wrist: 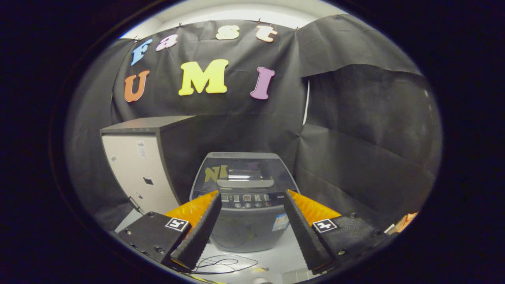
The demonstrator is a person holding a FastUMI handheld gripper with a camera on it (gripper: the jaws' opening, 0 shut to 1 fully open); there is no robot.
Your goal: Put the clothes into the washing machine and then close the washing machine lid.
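Observation:
A grey top-loading washing machine [244, 197] stands on the floor straight ahead of me, beyond my fingertips. Its dark glass lid [242, 171] lies flat and closed, with a control panel [246, 198] along the front edge. My gripper [251, 194] is open, its two fingers spread wide on either side of the machine's front, with nothing between them. The machine is some way off and below me.
A tall white cabinet with a dark top [136, 169] stands to the left of the washing machine. A black cable [221, 263] lies looped on the pale floor in front of the machine. Something orange and pale [404, 223] sits low beside the right finger.

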